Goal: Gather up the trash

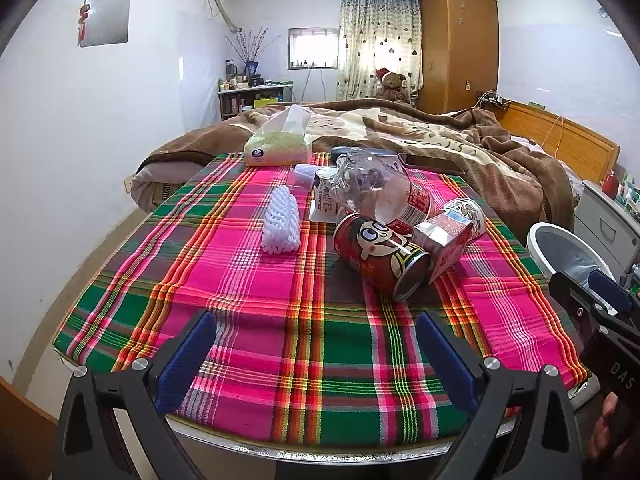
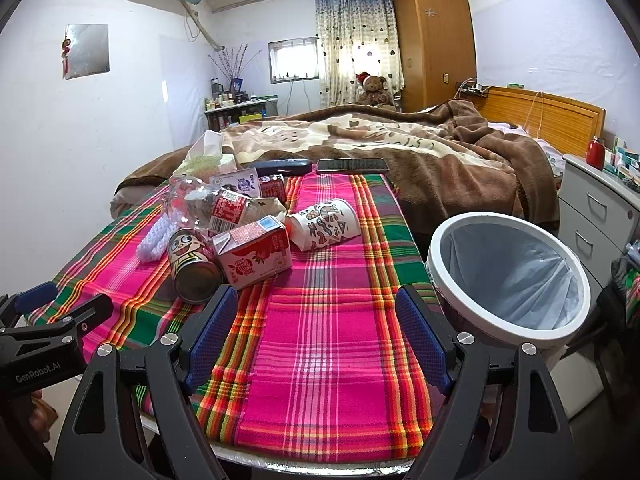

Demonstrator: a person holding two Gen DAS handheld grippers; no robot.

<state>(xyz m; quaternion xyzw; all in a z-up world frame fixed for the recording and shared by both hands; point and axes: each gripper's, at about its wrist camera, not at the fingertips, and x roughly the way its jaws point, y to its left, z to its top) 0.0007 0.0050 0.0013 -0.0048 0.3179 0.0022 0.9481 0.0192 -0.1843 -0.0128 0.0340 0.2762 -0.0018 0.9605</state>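
Trash pile (image 2: 236,236) mid-table, bin (image 2: 508,276) beside right edge, both fingers (image 1: 316,344) spread

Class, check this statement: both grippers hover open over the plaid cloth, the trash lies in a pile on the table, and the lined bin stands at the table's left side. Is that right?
One detail is wrong: the lined bin stands at the table's right side, not the left, as the right wrist view shows. The rest holds: the left gripper and right gripper hover open over the plaid cloth, and the trash, such as the red can, lies piled on it.
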